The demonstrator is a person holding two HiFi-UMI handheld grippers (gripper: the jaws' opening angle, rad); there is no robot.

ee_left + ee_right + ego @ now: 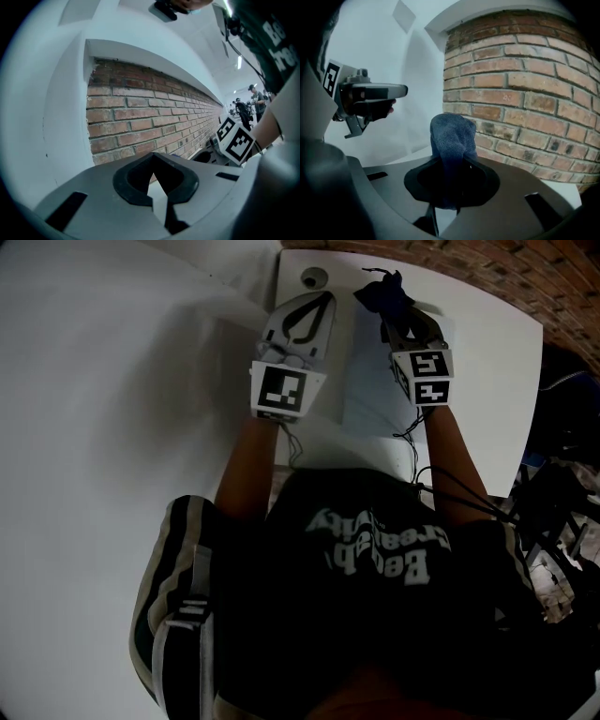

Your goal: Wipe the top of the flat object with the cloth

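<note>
A dark blue cloth (pixel 382 292) hangs bunched from my right gripper (pixel 397 317), which is shut on it at the far side of the white table (pixel 487 362). In the right gripper view the cloth (pixel 453 136) stands up between the jaws of the right gripper (pixel 451 164), in front of the brick wall. A pale flat sheet (pixel 370 395) lies on the table between and below the two grippers. My left gripper (pixel 316 299) hovers to its left, jaws shut with nothing in them. The left gripper view shows the left gripper (pixel 153 158) pointing at the wall.
A brick wall (pixel 525 268) runs close behind the table. A small round grey thing (pixel 312 277) sits at the table's far edge, beyond the left gripper. The table's right edge (pixel 527 418) drops to dark equipment (pixel 562 521). The person's body covers the near side.
</note>
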